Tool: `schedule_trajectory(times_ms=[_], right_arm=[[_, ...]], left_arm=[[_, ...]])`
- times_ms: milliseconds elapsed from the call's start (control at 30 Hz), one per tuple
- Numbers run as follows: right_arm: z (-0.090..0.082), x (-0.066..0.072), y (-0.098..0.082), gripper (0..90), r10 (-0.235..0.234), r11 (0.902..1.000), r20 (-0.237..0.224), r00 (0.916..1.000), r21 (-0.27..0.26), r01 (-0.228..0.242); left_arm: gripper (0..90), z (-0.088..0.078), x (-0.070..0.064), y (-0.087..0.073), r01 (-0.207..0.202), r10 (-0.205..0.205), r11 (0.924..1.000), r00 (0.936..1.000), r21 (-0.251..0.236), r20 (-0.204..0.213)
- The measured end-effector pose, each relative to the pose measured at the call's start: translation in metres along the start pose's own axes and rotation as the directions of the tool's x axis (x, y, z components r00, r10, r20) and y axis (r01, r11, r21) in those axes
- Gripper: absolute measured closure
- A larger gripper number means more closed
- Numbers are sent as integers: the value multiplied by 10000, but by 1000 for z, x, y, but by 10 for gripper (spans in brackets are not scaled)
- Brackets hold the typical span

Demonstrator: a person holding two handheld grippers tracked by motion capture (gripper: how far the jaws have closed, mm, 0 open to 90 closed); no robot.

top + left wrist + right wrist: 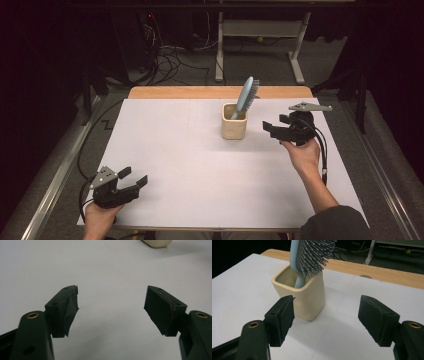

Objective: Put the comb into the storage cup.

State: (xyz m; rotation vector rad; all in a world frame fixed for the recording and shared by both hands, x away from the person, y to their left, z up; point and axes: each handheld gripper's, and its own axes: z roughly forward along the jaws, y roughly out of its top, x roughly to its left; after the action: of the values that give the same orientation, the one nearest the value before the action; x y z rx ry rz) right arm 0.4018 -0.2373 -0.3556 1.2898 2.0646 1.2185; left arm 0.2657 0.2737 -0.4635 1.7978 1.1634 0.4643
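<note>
The handle end of the light blue plastic hairbrush [246, 96] is hidden inside the square cream ceramic cup [233, 128]. In the right gripper view the brush head is cut off by the top edge; in the left gripper view the top edge leaves just the cup's base.

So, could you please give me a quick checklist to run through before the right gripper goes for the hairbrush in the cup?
1. Right gripper jaws open, nothing between them: ok.
2. Hairbrush stands handle-down in the cup, leaning on its rim: ok.
3. Cup upright on the white table: ok.
4. Right gripper level with the brush head: not ok, it faces the cup.
5. Left gripper open, far from the cup: ok.
6. Handle loose in the cup: cannot tell.
</note>
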Motion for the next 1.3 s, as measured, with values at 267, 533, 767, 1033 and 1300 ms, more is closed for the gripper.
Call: schedule_trajectory(times_ms=[267,533,767,1033,1300], right_arm=[[-5,0,-5,296,-40,10000,-62,10000,-60,39],[-11,0,-11,302,-57,9998,-151,9999,-214,54],[-17,0,-17,303,-70,9994,-181,9998,-328,64],[-24,-2,-23,304,-91,9991,-114,9999,-405,86],[-31,-4,-30,305,-44,9985,-129,9999,-540,37]], left_arm=[[279,0,0,0,-3,3,10000,10000,-9,-8],[279,0,0,0,20,-20,10000,10000,-18,-22],[279,0,0,0,41,-41,10000,10000,-18,-33],[277,0,0,0,57,-57,10000,10000,-17,-65],[277,1,0,0,60,-60,10000,10000,-4,-57]])
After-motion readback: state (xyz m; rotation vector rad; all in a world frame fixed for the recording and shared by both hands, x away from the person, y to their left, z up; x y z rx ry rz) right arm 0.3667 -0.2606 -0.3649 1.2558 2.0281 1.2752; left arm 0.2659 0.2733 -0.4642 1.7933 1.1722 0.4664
